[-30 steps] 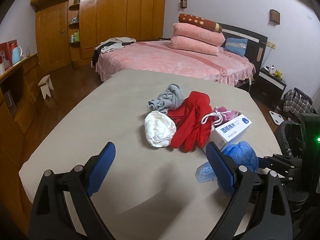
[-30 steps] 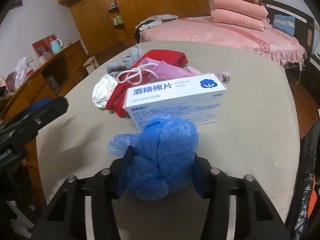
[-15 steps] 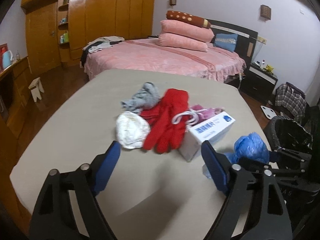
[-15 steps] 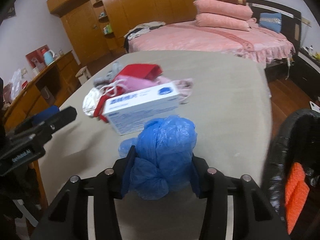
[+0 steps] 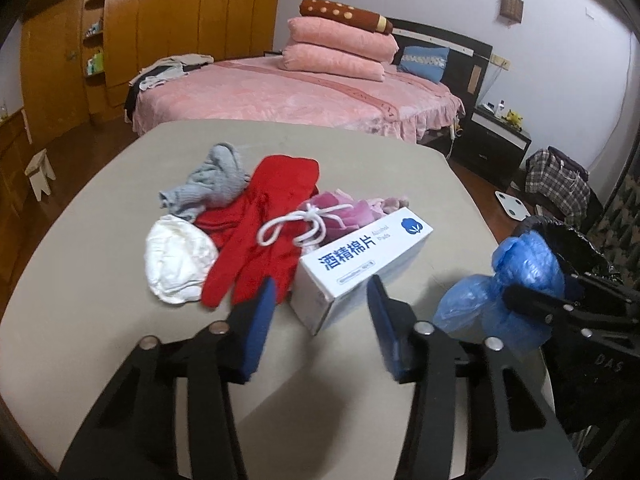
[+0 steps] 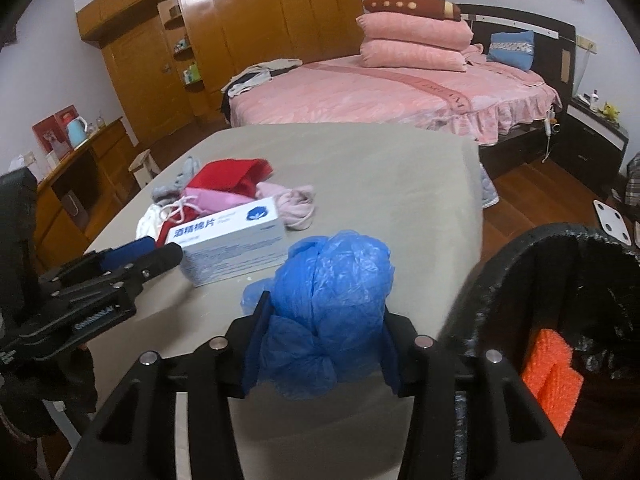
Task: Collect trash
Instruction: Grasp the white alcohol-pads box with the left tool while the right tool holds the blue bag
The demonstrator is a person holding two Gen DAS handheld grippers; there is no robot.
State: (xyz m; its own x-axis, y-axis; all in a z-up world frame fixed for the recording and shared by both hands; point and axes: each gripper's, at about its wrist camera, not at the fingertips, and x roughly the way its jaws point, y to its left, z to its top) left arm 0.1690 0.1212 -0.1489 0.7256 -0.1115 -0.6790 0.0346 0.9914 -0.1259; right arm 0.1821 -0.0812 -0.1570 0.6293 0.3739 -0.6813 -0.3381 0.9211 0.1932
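Note:
My right gripper (image 6: 320, 344) is shut on a crumpled blue plastic wad (image 6: 328, 304) and holds it above the table's right edge, beside a black-lined trash bin (image 6: 560, 280). The wad also shows in the left wrist view (image 5: 516, 280). My left gripper (image 5: 322, 320) is open and empty, low over the table, just in front of a white alcohol-pad box (image 5: 360, 264). The box also shows in the right wrist view (image 6: 232, 248). A white crumpled wad (image 5: 176, 260) lies left of red gloves (image 5: 264, 232).
A grey cloth (image 5: 212, 184) and a pink pouch with a white cord (image 5: 332, 216) lie with the gloves on the beige table (image 5: 100, 320). An orange foam piece (image 6: 552, 368) lies in the bin. A pink bed (image 5: 288, 100) stands behind.
My right gripper has carried the blue wad right, off the box, to the bin's side. My left gripper has moved right and forward towards the box, its jaws narrower.

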